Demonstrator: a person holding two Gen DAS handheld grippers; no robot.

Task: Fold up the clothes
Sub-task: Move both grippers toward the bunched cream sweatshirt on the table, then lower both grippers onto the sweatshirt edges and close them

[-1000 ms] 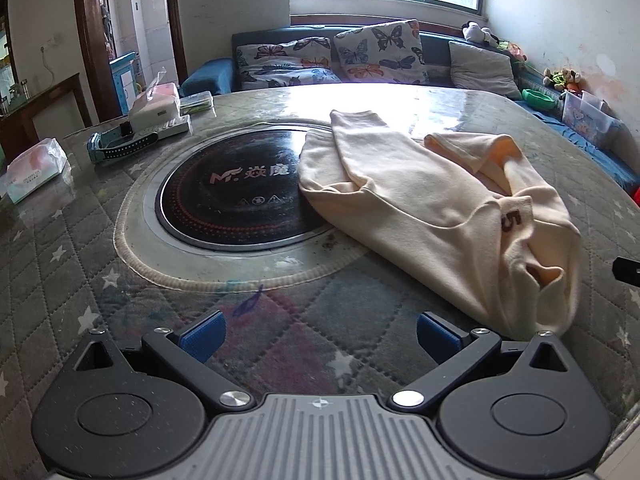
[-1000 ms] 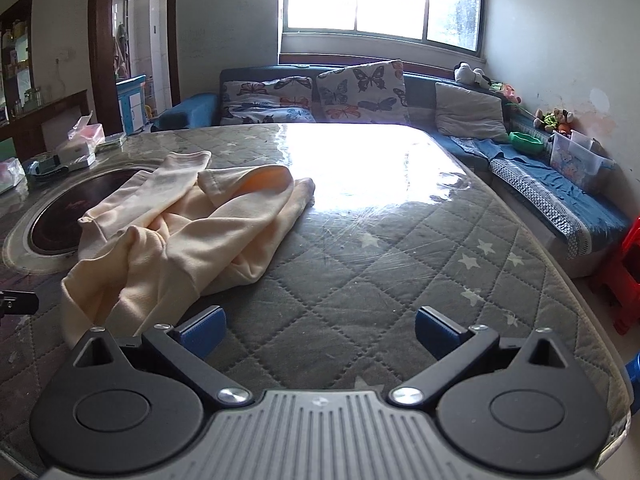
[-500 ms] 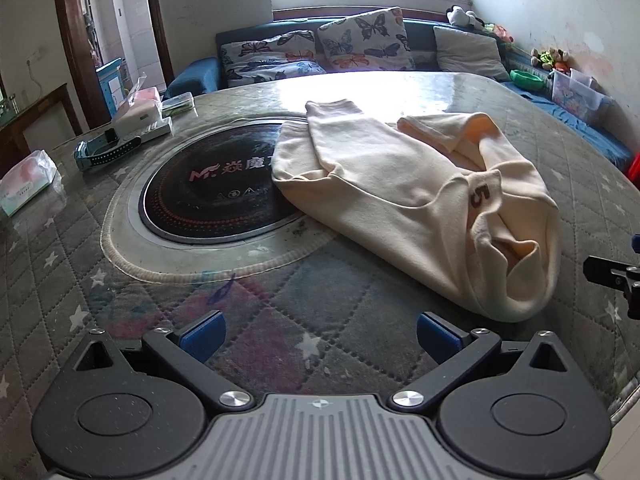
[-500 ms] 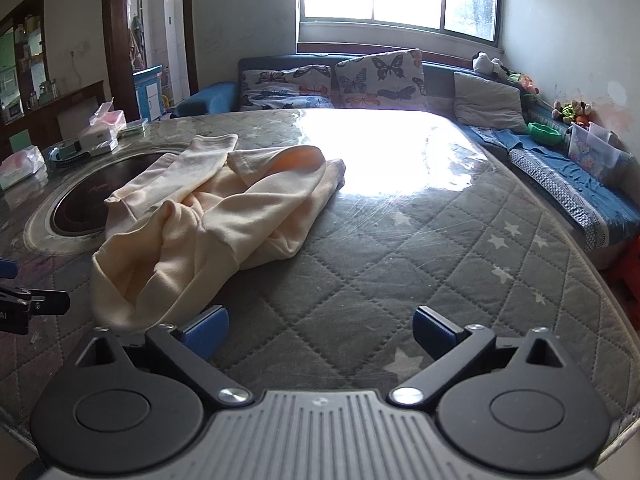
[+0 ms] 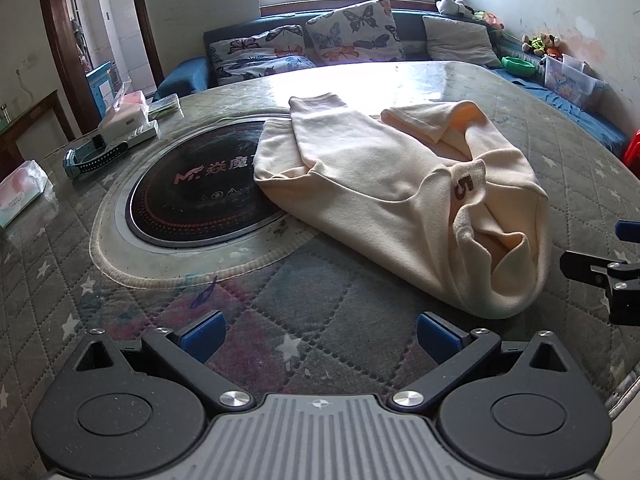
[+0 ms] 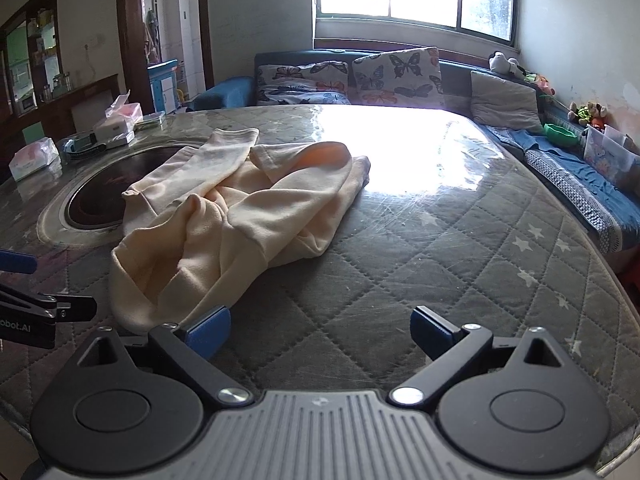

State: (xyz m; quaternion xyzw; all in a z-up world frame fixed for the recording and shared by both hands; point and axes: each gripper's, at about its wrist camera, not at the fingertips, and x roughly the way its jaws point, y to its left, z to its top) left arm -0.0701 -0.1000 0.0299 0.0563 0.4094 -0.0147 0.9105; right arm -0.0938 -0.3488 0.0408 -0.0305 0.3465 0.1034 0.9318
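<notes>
Left gripper (image 5: 318, 338): jaws spread wide, nothing between the blue pads, hovering over bare quilted table cover (image 5: 260, 320) at the bottom of the left wrist view. Right gripper (image 6: 320, 330): likewise spread and empty; its left pad sits just at the near hem of the garment in the right wrist view, contact not confirmable.

Task item: cream sweatshirt (image 5: 392, 192), brown "5" patch near its collar end, lying in a loose heap on the round table. In the left view it runs from centre frame to lower right, its far edge overlapping the black induction cooktop (image 5: 192, 196) set in the table centre. One sleeve lies across the body, the other is bunched upper right with the orange lining showing. Not flat, not squared: as it lies, it is not folded.

Change over the last second: in both views the sweatshirt has grown larger and slid toward the lower frame, and its creases look the same throughout. So the cloth has not moved; both grippers have advanced toward it. The right gripper's tip also now shows further into the right edge of the left view (image 5: 600, 272), so the two tools are converging on the near end.

Reading: this looks like an approach to the near edge for a grasp. Whether the heap awaits spreading out or is mid-fold cannot be settled.

Periphery: tissue packs and a boxed item at upper left (image 5: 124, 122); sofa with butterfly cushions (image 5: 348, 36) behind.
</notes>
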